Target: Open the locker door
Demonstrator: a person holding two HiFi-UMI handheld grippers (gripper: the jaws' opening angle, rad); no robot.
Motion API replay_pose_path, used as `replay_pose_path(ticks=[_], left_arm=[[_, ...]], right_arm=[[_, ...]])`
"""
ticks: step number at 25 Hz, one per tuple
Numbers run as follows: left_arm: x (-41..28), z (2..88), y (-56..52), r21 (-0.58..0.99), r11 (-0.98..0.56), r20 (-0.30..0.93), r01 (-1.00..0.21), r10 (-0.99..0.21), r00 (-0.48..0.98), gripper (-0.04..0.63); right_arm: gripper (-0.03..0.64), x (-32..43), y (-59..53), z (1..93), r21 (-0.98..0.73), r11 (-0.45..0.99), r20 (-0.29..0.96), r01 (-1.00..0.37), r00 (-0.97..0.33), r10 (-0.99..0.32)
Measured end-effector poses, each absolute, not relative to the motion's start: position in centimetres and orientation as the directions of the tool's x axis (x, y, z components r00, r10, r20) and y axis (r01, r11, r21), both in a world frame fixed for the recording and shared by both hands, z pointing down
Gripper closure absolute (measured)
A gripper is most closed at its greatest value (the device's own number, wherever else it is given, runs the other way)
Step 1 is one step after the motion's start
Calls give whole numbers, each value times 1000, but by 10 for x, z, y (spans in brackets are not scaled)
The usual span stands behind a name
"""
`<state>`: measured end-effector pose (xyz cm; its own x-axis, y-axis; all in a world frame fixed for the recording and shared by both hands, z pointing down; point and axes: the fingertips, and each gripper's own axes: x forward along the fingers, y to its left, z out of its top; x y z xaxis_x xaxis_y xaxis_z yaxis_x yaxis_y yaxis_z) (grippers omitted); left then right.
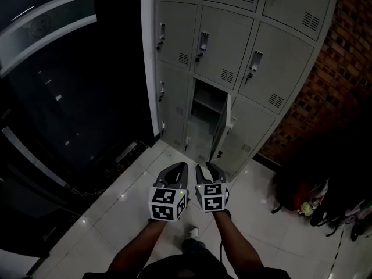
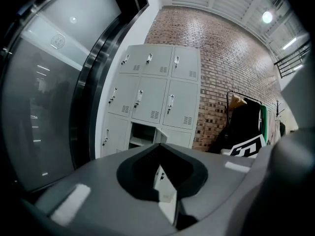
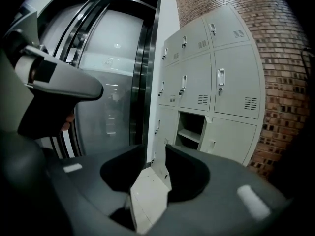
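1. Dark glass wall (image 1: 58,97) with curved metal bands, across the whole left half of the head view.
2. Pale glossy tiled floor (image 1: 116,208), lower centre, running up to the foot of the lockers.
3. Grey locker bank (image 1: 232,45), top centre to upper right: three columns of vented doors, each with a small latch handle.
4. Brick wall (image 1: 334,80), right edge, just beside the lockers.
5. Heap of dark bags (image 1: 314,199) on the floor, lower right, well apart from both claws.
6. Two bare forearms (image 1: 232,243), bottom centre, one behind each claw.
7. Left claw (image 1: 183,167), just below centre, aimed at the lockers but well short of them. Tips pressed together in its own view (image 2: 158,146), pinching nothing.
8. Right claw (image 1: 206,168), just beside the left one and aimed the same way. Tips slightly spread in its own view (image 3: 156,149), only floor and locker front showing through the narrow gap.
9. Open compartment (image 1: 206,106), centre of the frame, middle column, lowest row, with a shelf inside.
10. Locker door (image 1: 221,127), at the compartment's right side, swung out toward the camera and seen almost edge-on.
11. Marker cubes (image 1: 167,203), one at the rear of each claw.
12. Light shoe (image 1: 192,232), bottom centre between the forearms.
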<state>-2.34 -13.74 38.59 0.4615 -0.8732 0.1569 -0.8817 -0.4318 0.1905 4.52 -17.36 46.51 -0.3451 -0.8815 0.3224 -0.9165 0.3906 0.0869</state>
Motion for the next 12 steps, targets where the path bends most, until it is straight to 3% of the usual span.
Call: replay_pose_path(ticks=[12], left_arm=[[-54, 380, -31, 189, -443, 124, -876, -874, 469, 591]], right_arm=[[558, 6, -47, 391, 51, 389, 149, -920, -378, -914]])
